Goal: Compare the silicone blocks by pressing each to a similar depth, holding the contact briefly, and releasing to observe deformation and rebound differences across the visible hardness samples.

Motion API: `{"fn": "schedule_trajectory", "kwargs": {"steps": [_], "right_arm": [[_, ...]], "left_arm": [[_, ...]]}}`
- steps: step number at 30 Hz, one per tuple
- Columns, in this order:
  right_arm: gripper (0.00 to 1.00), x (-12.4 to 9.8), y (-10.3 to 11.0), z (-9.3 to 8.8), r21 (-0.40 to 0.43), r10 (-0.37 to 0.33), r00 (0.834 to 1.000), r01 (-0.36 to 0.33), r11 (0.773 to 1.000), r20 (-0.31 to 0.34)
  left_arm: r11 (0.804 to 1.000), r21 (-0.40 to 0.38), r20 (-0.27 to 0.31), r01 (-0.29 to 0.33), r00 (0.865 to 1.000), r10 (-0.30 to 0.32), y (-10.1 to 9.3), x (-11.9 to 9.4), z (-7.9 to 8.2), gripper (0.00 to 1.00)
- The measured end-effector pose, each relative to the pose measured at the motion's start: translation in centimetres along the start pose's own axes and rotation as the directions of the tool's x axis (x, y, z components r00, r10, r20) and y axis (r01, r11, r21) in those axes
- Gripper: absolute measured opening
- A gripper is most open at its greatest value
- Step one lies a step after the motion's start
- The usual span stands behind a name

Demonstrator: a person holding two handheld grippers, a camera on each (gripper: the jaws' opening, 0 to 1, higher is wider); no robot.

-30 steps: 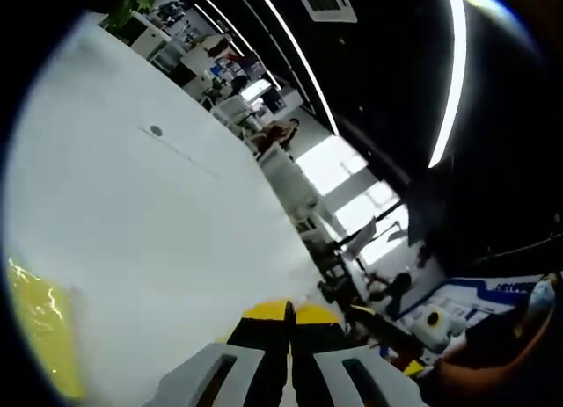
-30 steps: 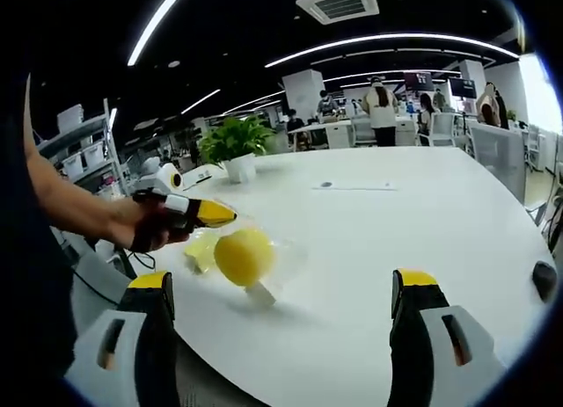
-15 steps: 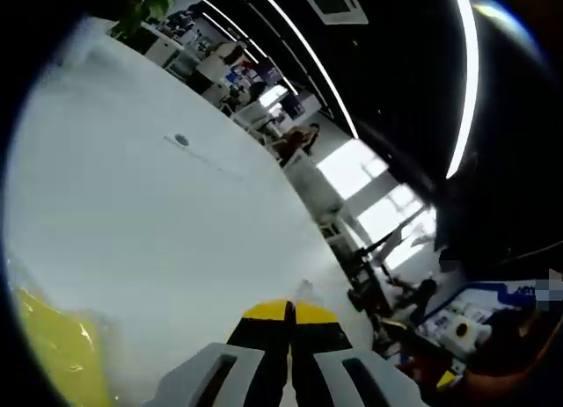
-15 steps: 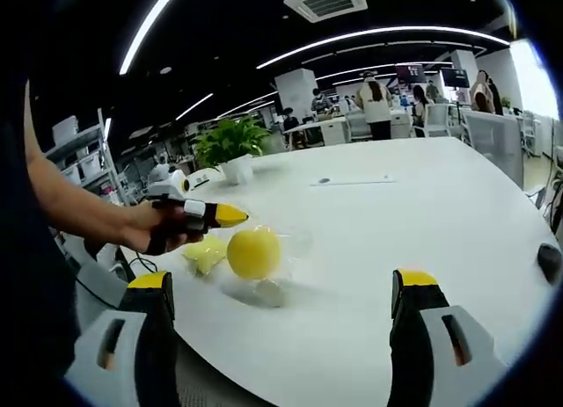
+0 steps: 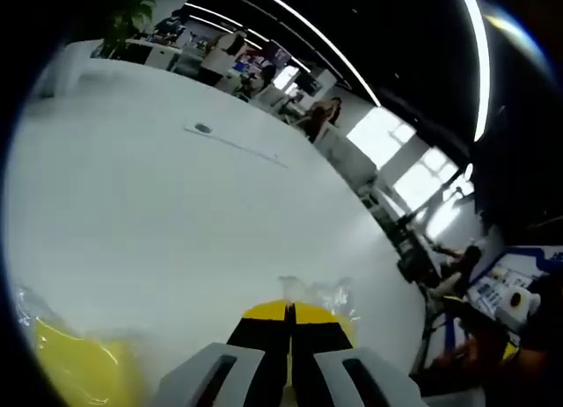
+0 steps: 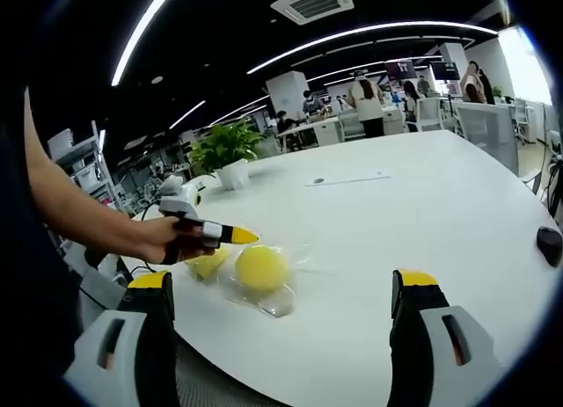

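A round yellow silicone sample sits in a clear plastic bag on the white table. A second, lumpier yellow piece lies just to its left. A person's hand holds my left gripper right above the ball. Its yellow-tipped jaws are pressed together on the bag's upper edge. In the left gripper view, crinkled clear bag film sticks out at the shut left gripper, and a yellow sample shows at lower left. My right gripper stands wide open, short of the samples and holding nothing.
A potted plant stands at the table's far left. A dark rounded object lies at the right edge. A small round port is set in the tabletop. Desks and people fill the background. The table's near edge runs just below the samples.
The bagged yellow ball hung from my left gripper above the table and now rests on it. The left gripper came down and slightly right with it.
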State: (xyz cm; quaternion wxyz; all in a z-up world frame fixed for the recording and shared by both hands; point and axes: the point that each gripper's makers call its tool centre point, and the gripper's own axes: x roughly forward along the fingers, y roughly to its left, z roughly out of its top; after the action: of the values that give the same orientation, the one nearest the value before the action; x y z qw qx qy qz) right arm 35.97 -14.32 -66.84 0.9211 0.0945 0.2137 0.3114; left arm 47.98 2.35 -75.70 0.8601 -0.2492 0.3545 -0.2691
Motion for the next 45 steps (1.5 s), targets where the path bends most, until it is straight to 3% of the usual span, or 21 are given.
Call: {"fn": "schedule_trajectory", "kwargs": {"steps": [1,4,6,7,12,15,20,28,30,32,33,34,37,41,42,43,44,45], "right_arm": [[0.96,0.1,0.0,0.0,0.003,0.001,1.000,-0.001,1.000,-0.002],[0.96,0.3,0.1,0.0,0.001,0.003,1.000,-0.003,1.000,-0.002],[0.96,0.4,0.2,0.0,0.009,0.002,1.000,-0.002,1.000,0.004],[0.96,0.4,0.2,0.0,0.009,0.002,1.000,-0.002,1.000,0.005],[0.96,0.6,0.2,-0.1,0.016,0.000,1.000,0.000,1.000,0.011],[0.96,0.5,0.1,0.0,0.018,-0.002,1.000,0.002,1.000,0.016],[0.96,0.3,0.0,0.2,0.017,-0.005,1.000,0.005,1.000,0.022],[0.96,0.2,0.0,1.0,0.012,-0.007,0.999,0.006,1.000,0.038],[0.96,0.2,-0.1,1.1,0.008,-0.006,0.999,0.006,1.000,0.039],[0.96,0.2,0.0,1.2,0.005,-0.004,0.999,0.004,1.000,0.037],[0.96,0.2,0.0,1.2,-0.002,-0.004,0.999,0.004,1.000,0.034],[0.96,0.3,0.0,1.3,-0.002,0.000,1.000,0.000,1.000,0.031],[0.96,0.7,0.1,1.3,-0.001,-0.001,1.000,0.001,1.000,0.010],[0.96,1.4,0.3,1.8,0.025,0.003,1.000,-0.003,1.000,0.009],[0.96,1.6,0.3,2.1,0.023,0.009,1.000,-0.009,1.000,0.012],[0.96,1.8,0.3,2.3,0.014,0.008,1.000,-0.008,1.000,0.008],[0.96,1.9,0.2,2.5,-0.005,0.005,1.000,-0.005,1.000,0.004],[0.96,2.1,-0.1,2.9,-0.016,-0.005,1.000,0.005,1.000,0.002]], "left_arm": [[0.999,-0.036,-0.004,-0.014,1.000,0.014,0.3,0.0,-0.1,0.00],[0.995,-0.033,-0.052,-0.099,0.994,0.097,1.8,0.2,-1.0,0.00],[0.990,0.051,-0.070,-0.132,0.988,0.135,2.2,0.2,-1.4,0.00],[0.988,0.051,-0.079,-0.145,0.986,0.149,2.4,0.2,-1.6,0.00],[0.988,0.033,-0.098,-0.149,0.984,0.152,2.8,0.5,-2.1,0.00],[0.981,0.093,-0.101,-0.170,0.979,0.179,2.9,0.5,-2.2,0.00],[0.977,0.093,-0.114,-0.190,0.973,0.200,3.0,0.5,-2.2,0.00],[0.973,0.099,-0.080,-0.206,0.973,0.214,3.0,0.6,-2.1,0.01],[0.965,0.115,-0.074,-0.235,0.967,0.244,3.6,0.4,-1.8,0.10],[0.957,0.146,-0.053,-0.252,0.964,0.262,3.7,-0.1,-1.1,0.32],[0.954,0.149,-0.014,-0.262,0.964,0.267,3.7,-0.2,-0.2,0.39],[0.954,0.168,0.020,-0.250,0.968,0.250,3.3,-0.4,0.7,0.45],[0.959,0.186,0.050,-0.215,0.977,0.209,2.4,-0.8,2.1,0.67],[0.927,0.327,0.093,-0.184,0.982,0.163,1.4,-1.7,4.0,0.98],[0.894,0.420,0.101,-0.154,0.987,0.123,0.9,-2.2,4.7,0.99],[0.890,0.431,0.116,-0.149,0.987,0.109,0.8,-2.2,5.1,1.00],[0.897,0.434,0.090,-0.084,0.995,0.050,-0.3,-2.6,5.2,1.00],[0.897,0.439,0.079,-0.057,0.997,0.025,-0.8,-3.2,5.7,1.00]]}}
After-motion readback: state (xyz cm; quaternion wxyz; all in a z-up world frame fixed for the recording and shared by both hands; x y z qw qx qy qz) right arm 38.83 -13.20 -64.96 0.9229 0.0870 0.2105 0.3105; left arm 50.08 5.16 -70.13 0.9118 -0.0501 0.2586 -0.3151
